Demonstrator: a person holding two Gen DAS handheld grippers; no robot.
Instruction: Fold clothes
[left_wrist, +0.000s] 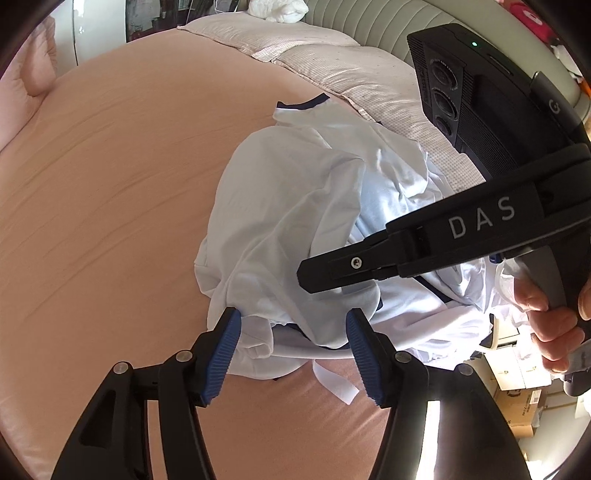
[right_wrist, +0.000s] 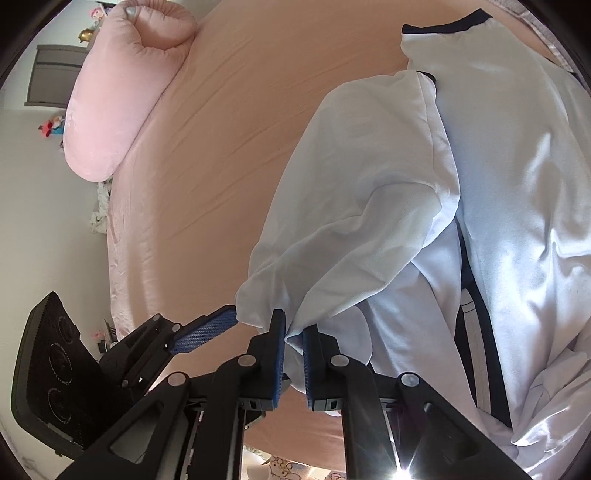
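A crumpled white shirt (left_wrist: 295, 206) with navy trim lies on the peach bed sheet (left_wrist: 110, 184). My left gripper (left_wrist: 294, 354) hovers over the shirt's near edge with its blue pads apart, and a fold of cloth lies between them unpressed. The right gripper (left_wrist: 308, 275) reaches in from the right, held by a hand (left_wrist: 546, 325). In the right wrist view my right gripper (right_wrist: 293, 332) is shut on a bunched edge of the white shirt (right_wrist: 480, 184), which hangs lifted from its pads. A blue pad (right_wrist: 207, 330) of the left gripper shows just to its left.
A pink pillow (right_wrist: 118, 99) lies at the far left of the bed. A pale quilt (left_wrist: 332, 62) is folded back along the far side, by a padded headboard (left_wrist: 388, 26). Cardboard boxes (left_wrist: 517, 398) stand on the floor beyond the right edge.
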